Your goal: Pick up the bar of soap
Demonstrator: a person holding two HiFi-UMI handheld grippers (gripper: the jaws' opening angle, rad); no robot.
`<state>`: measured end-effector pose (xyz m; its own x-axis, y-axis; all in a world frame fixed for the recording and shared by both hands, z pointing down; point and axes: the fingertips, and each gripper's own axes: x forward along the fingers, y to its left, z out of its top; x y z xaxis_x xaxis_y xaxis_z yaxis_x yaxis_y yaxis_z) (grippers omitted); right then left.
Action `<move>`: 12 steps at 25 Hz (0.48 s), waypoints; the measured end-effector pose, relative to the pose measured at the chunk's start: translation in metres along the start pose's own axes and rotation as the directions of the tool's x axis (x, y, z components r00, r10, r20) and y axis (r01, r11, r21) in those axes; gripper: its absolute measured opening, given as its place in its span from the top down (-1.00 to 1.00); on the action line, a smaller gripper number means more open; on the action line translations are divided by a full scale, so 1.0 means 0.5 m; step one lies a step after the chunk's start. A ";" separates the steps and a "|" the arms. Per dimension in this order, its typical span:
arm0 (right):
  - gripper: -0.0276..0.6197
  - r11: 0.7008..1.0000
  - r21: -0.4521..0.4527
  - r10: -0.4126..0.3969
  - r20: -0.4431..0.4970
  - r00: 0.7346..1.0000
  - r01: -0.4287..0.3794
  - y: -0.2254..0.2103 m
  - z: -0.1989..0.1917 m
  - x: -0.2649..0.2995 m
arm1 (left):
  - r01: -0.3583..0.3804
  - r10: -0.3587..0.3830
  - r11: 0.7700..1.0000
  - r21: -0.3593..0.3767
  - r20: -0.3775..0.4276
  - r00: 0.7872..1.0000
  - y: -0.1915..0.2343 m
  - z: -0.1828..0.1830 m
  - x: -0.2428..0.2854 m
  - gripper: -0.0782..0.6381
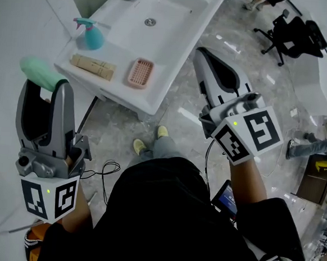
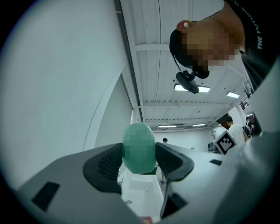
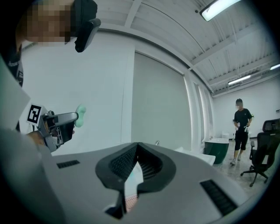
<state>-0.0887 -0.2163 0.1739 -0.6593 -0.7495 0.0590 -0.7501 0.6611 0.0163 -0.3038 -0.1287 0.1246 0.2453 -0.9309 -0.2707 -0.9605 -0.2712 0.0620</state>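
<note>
Green oval bar of soap (image 1: pixel 41 72): clamped between the jaws of left gripper (image 1: pixel 47 87), held up near the white wall, well apart from white rectangular washbasin (image 1: pixel 177 27).

Right gripper (image 1: pixel 205 60): jaws pressed together, nothing between them; positioned over grey marble-look floor (image 1: pixel 188 101) beside the basin's front edge.

On basin ledge: pink ribbed plastic soap dish (image 1: pixel 140 73); beige flat pack (image 1: pixel 93 66) just left of it; teal spray bottle (image 1: pixel 92 36) behind the pack.

Upper left of my view, a white ceramic washbasin (image 1: pixel 177 21) carries a teal plastic spray bottle (image 1: pixel 91 36), a tan oblong packet (image 1: pixel 93 66) and a pink ribbed tray (image 1: pixel 140 73); a black office chair (image 1: pixel 292 36) stands upper right.
</note>
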 end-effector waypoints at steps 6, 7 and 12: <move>0.90 1.000 -0.002 0.000 -0.004 1.000 0.000 0.010 -0.003 -0.021 | 0.003 -0.002 1.000 0.017 -0.005 1.000 -0.018 0.001 -0.016 0.08; 0.90 1.000 -0.001 0.000 -0.005 1.000 0.000 0.010 -0.005 -0.025 | 0.004 -0.004 1.000 0.019 -0.008 1.000 -0.022 0.001 -0.018 0.08; 0.90 1.000 0.002 0.004 -0.010 1.000 -0.004 0.005 -0.011 -0.044 | 0.010 -0.009 1.000 0.025 -0.036 0.999 -0.048 -0.007 -0.024 0.08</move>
<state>-0.0758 -0.1979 0.1783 -0.6615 -0.7467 0.0690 -0.7478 0.6638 0.0141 -0.2832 -0.1118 0.1300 0.2588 -0.9366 -0.2363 -0.9609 -0.2745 0.0355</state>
